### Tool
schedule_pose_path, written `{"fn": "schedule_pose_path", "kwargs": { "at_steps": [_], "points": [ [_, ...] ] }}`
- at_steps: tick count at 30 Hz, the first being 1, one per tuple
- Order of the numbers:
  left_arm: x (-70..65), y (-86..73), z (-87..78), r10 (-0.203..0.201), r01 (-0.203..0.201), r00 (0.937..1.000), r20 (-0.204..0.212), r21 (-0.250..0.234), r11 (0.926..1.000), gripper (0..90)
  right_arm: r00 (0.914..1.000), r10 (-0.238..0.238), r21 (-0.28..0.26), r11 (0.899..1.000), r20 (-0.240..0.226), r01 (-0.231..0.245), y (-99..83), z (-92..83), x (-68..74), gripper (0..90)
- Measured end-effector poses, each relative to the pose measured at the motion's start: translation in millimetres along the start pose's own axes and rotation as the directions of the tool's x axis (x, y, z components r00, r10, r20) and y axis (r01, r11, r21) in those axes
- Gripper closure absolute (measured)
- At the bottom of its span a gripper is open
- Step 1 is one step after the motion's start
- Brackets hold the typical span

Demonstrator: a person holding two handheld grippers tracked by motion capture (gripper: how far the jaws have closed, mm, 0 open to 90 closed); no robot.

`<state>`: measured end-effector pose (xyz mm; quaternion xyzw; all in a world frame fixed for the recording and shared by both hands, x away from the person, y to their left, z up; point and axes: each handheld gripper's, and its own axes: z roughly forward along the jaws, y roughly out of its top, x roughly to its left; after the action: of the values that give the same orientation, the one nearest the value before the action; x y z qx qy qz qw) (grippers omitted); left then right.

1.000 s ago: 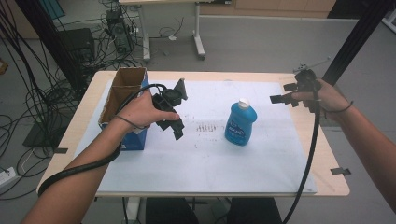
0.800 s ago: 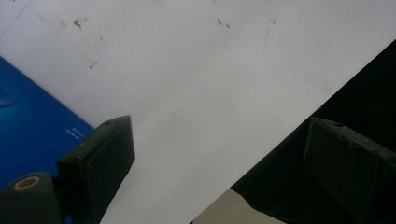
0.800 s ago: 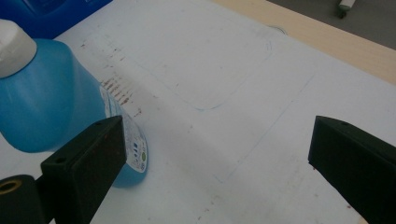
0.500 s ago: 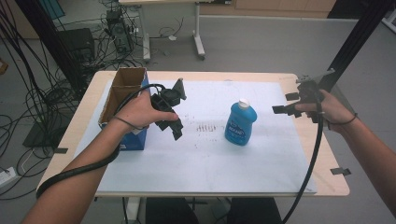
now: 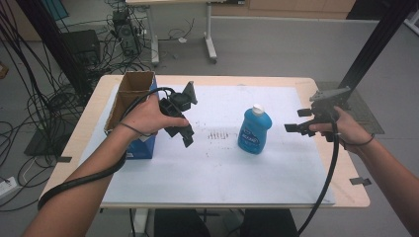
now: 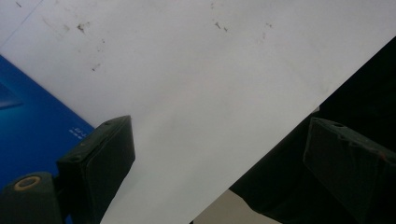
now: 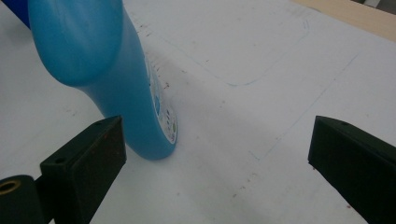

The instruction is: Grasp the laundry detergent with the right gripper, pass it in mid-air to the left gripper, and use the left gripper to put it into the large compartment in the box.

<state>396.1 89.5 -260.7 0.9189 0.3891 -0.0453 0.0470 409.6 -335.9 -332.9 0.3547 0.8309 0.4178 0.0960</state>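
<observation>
Blue bottle mid-sheet, right gripper near, left gripper seemingly clear, fingers spread on both.

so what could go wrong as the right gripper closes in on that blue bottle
1. The tall blue plastic bottle with the white cap stands upright and free on the white sheet; a sideways nudge from the open right gripper could tip it.
2. In the right gripper view the bottle sits off toward one jaw, so an off-centre close might push it away.
</observation>
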Motion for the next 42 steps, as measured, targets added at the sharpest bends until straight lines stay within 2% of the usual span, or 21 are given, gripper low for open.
{"fn": "schedule_pose_path", "kwargs": {
  "at_steps": [6,17,42],
  "points": [
    [-0.1,-1.8,-1.1,-0.002,0.002,1.0,-0.002,0.0,1.0,9.2,0.9999,-0.015,-0.003,1.0,-0.003,0.015,-6.8,3.1,6.3,4.0],
    [-1.4,-2.0,-2.2,-0.003,0.003,1.0,-0.001,-0.007,1.0,9.2,0.9996,-0.011,-0.018,1.0,-0.026,0.01,-21.2,11.7,16.1,3.9],
    [-2.4,-3.6,-0.3,-0.002,0.002,1.0,-0.003,-0.002,1.0,9.2,0.9974,-0.024,-0.064,0.998,-0.068,0.02,-45.4,35.8,30.2,3.3]
  ]
}}
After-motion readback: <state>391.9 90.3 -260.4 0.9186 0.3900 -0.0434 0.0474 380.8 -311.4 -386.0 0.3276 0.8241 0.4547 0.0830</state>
